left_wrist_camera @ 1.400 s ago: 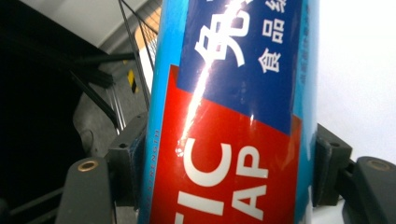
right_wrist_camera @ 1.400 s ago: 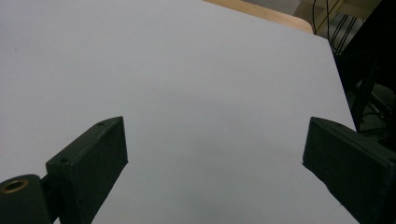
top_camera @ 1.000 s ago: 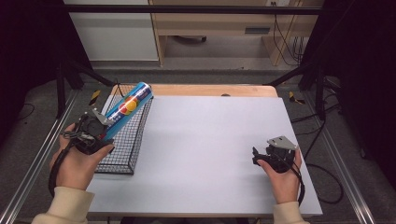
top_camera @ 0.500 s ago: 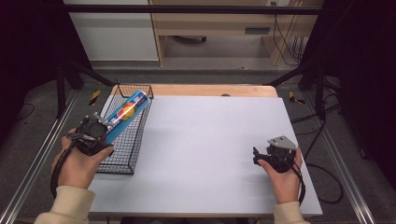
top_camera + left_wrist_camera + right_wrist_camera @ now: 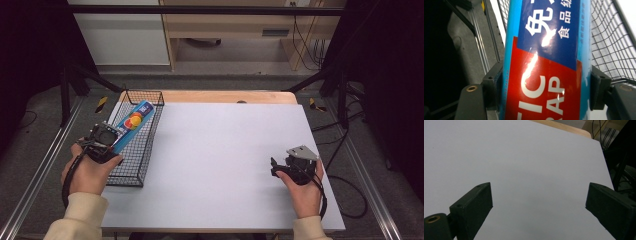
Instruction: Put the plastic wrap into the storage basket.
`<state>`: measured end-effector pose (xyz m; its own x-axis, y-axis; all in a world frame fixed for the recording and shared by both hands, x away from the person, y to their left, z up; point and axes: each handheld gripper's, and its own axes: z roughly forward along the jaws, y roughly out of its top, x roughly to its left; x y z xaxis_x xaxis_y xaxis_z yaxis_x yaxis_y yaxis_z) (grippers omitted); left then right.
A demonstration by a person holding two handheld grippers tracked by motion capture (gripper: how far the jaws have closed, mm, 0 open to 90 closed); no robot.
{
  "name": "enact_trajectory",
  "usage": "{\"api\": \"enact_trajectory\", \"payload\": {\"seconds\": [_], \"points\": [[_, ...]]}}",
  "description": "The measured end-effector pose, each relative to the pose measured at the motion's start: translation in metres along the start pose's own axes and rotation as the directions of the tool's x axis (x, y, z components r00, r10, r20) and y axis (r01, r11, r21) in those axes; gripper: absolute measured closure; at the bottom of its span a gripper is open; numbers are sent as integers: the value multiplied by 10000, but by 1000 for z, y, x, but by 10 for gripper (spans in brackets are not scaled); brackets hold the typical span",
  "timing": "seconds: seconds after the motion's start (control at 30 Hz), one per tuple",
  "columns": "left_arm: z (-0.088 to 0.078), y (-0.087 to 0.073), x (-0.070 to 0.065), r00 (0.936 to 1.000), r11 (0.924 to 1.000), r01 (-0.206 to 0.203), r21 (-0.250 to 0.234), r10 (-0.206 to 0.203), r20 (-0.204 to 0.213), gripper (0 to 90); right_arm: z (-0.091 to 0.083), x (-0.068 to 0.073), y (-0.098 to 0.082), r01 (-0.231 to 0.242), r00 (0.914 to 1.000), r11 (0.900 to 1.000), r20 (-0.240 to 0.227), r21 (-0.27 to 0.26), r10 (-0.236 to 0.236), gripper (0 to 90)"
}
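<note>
A long blue and red box of plastic wrap [image 5: 132,122] lies slanted over the black wire basket [image 5: 148,145] at the table's left edge, its far end toward the basket's back. My left gripper [image 5: 107,141] is shut on the box's near end. In the left gripper view both pads press the sides of the box [image 5: 546,62], with basket mesh [image 5: 614,47] behind it on the right. My right gripper [image 5: 275,167] rests low over the white table top [image 5: 225,150] at the right, jaws wide open with nothing between them [image 5: 537,200].
The wire basket stands lengthwise along the table's left edge, with a metal rail [image 5: 40,170] on the floor beside it. A wooden strip [image 5: 225,96] borders the table's far edge. Cables [image 5: 345,185] trail off the right side.
My left hand has lowered the box toward the basket, and its far end now sits lower and flatter. The right hand has stayed where it was.
</note>
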<state>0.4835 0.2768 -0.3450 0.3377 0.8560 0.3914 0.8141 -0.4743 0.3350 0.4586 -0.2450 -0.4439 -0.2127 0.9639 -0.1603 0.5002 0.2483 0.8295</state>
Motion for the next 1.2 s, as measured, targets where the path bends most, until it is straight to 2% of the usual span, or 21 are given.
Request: {"api": "enact_trajectory", "payload": {"seconds": [0.27,0.37,0.47,0.73,0.97,1.1,1.2], "points": [[13,-2,1,9999,9982,90,586,-96,102,310,1,2,0,48,9999,10000,-99,29,-48,76],[16,-1,-1,10000,9967,24,807,-19,-72,310,-1,1,1,49,10000,9999,-38,-103,-50,79],[18,-2,-2,9999,9948,90,1017,-98,70,311,0,2,1,57,10000,10000,-80,-39,-57,78],[23,2,-5,9998,9909,-207,1332,195,103,310,1,5,1,190,9997,9998,-153,-16,-190,79],[29,6,-9,9986,9831,-522,1753,517,72,311,1,7,2,274,9994,9996,-198,-59,-275,78],[33,9,-10,9980,9793,-630,1923,623,96,311,1,6,2,302,9994,9995,-189,-56,-303,78],[36,10,-12,9980,9791,-639,1930,624,139,312,2,7,2,361,9991,9993,-237,4,-360,78]]}}
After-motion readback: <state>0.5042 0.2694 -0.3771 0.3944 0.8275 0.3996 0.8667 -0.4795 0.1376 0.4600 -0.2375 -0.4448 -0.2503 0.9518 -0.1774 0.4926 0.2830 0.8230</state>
